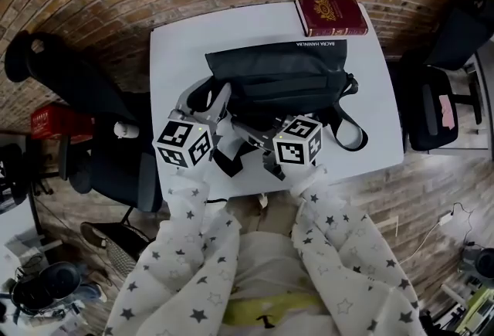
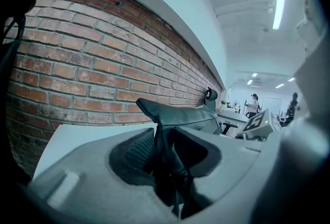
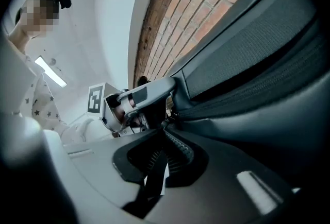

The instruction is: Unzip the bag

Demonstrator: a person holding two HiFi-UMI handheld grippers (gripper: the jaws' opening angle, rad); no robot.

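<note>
Over on the white desk, our left tool clamps the black fabric bag steady so our right tool, pinching its thin black zipper pull, can tug.

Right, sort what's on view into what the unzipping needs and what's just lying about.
Needed: bag; zip pull, pinched in the right tool; left tool, clamped on the bag's end.
Lying about: red book on the table; office chairs.
</note>
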